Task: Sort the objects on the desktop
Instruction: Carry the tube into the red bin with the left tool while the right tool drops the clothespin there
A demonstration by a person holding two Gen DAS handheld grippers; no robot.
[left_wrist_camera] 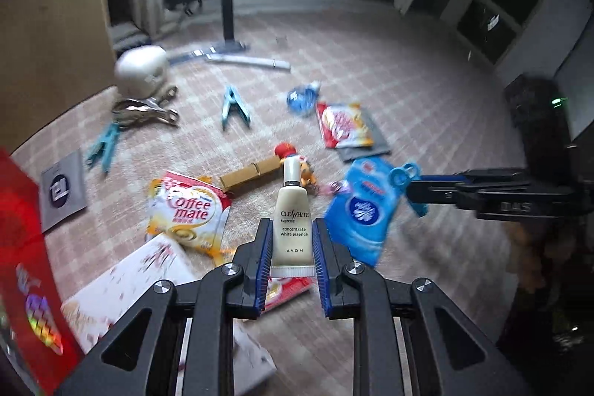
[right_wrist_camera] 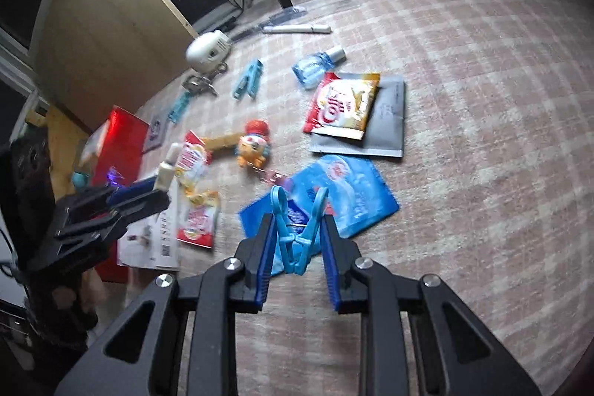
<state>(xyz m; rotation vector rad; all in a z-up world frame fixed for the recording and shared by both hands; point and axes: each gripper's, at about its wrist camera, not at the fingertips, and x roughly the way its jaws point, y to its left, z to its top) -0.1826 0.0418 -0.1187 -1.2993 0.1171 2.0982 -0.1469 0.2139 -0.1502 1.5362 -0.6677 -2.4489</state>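
Note:
My left gripper (left_wrist_camera: 291,247) is shut on a cream Avon tube (left_wrist_camera: 292,225), cap pointing away, held above the checked cloth. It also shows in the right wrist view (right_wrist_camera: 165,173) at the left. My right gripper (right_wrist_camera: 297,236) is shut on a blue clothes peg (right_wrist_camera: 299,232), held above a blue wipes pack (right_wrist_camera: 334,199). The peg also shows in the left wrist view (left_wrist_camera: 406,179) at the right gripper's tip. Coffee-mate sachets (left_wrist_camera: 189,210) (right_wrist_camera: 341,104), two more blue pegs (left_wrist_camera: 234,108) (left_wrist_camera: 104,145) and a toy figure (right_wrist_camera: 254,145) lie on the cloth.
A red box (left_wrist_camera: 26,266) and a white carton (left_wrist_camera: 126,284) stand at the near left. A white round device (left_wrist_camera: 141,71), metal clips (left_wrist_camera: 148,110), a small blue bottle (right_wrist_camera: 315,67), a grey pouch (right_wrist_camera: 386,121), a cardboard stick (left_wrist_camera: 248,173) and pens (right_wrist_camera: 297,29) lie further off.

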